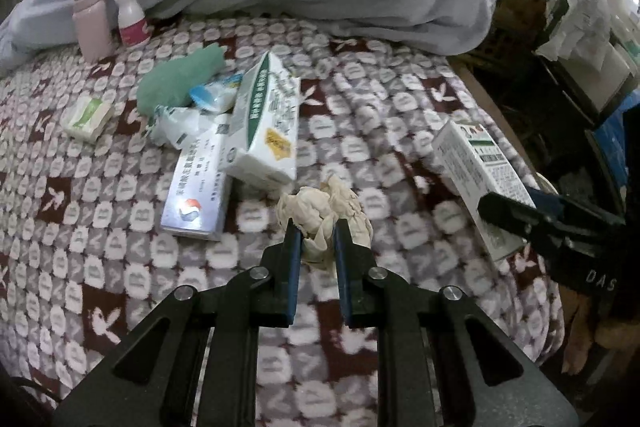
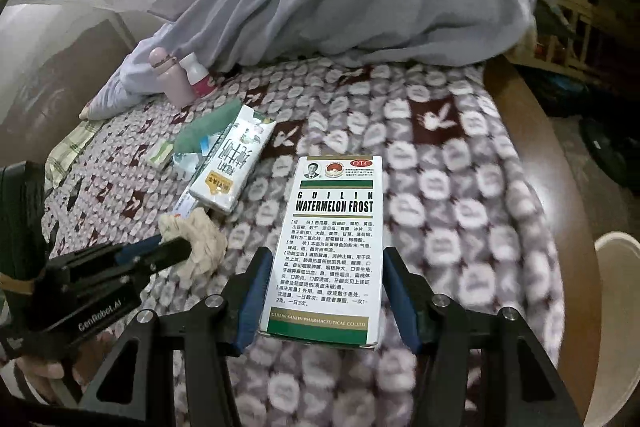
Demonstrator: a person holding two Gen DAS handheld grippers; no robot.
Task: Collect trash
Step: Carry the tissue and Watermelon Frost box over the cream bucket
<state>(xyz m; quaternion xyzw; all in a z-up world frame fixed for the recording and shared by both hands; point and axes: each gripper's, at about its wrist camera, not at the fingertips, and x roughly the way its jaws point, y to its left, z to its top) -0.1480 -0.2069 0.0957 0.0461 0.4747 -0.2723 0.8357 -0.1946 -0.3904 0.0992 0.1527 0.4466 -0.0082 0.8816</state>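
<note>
We are gripping a crumpled tissue (image 1: 326, 217) in the left gripper (image 1: 316, 231) and clamping a medicine box (image 2: 334, 251) in the right gripper (image 2: 324, 267), both above the blanket (image 1: 380, 115). A carton (image 1: 266, 123), a blue box (image 1: 198, 187), a green cloth (image 1: 176, 81), wrappers and two bottles are lying beyond; nothing is blocking either gripper.

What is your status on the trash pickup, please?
Left gripper shut on crumpled tissue. Right gripper shut on medicine box. Nothing blocking.
</note>
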